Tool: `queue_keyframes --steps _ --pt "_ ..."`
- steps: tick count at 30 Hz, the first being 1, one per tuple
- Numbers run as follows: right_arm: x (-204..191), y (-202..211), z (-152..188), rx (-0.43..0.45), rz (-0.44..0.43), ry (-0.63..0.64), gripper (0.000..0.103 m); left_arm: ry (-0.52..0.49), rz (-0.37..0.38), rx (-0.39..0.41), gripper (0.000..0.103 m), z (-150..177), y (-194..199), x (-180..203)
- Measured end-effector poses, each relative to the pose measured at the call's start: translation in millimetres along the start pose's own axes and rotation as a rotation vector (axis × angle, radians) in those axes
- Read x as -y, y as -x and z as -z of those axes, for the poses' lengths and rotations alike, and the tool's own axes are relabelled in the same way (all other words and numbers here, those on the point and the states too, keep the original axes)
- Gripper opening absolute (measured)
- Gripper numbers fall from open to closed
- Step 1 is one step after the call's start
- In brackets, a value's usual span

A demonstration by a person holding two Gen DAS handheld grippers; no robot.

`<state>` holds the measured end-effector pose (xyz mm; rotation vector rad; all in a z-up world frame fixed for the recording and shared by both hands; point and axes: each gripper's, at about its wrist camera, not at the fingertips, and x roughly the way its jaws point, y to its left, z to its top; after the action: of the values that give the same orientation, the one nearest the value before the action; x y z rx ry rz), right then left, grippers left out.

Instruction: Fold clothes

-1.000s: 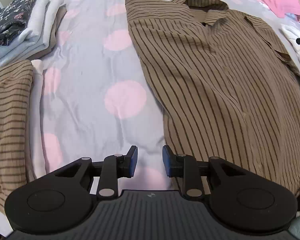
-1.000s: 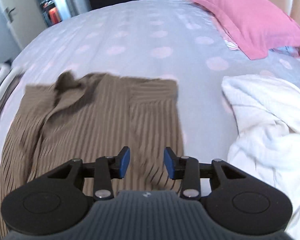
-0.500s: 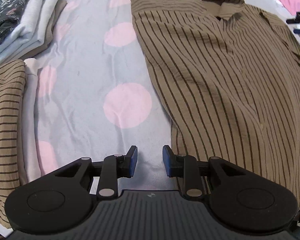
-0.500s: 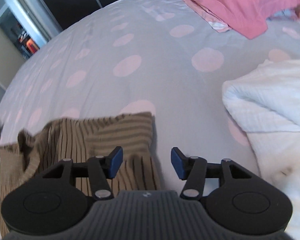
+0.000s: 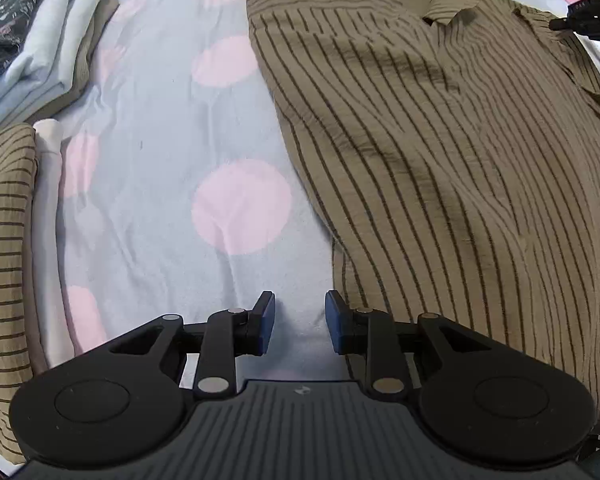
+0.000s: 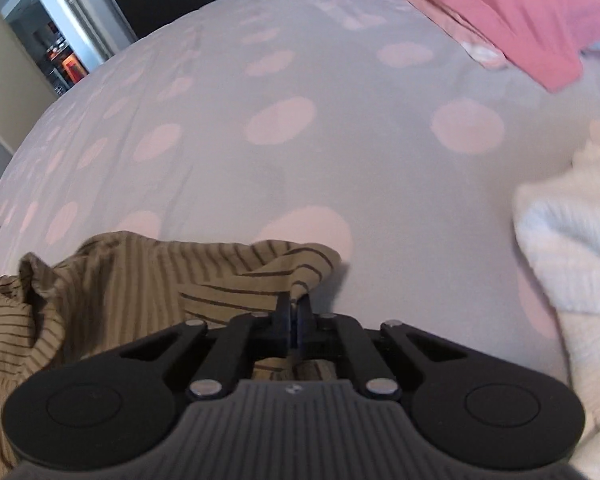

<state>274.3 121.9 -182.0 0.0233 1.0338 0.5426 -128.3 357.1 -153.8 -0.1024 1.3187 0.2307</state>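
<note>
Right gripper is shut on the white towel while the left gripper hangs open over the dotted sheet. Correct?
Not quite. The right gripper is shut on a corner of the striped shirt, not the white towel, as the right wrist view shows. The left gripper does hang open over the dotted sheet.

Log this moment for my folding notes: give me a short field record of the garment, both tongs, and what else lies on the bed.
garment: brown striped shirt, spread flat on the bed, collar at the far end
right tongs: shut on a corner of the shirt's fabric
left tongs: open, nothing between them, over the dotted bedsheet beside the shirt's near edge
folded stack: far left of the sheet
white garment: to the right, unfolded
pink pillow: far end of the bed
</note>
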Motion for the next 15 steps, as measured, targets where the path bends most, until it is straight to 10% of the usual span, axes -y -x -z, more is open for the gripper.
queue_keyframes --steps 15 --pt "-189 39 -20 -0.119 0.066 0.303 0.003 -0.013 0.022 0.110 0.025 21 43 -8"
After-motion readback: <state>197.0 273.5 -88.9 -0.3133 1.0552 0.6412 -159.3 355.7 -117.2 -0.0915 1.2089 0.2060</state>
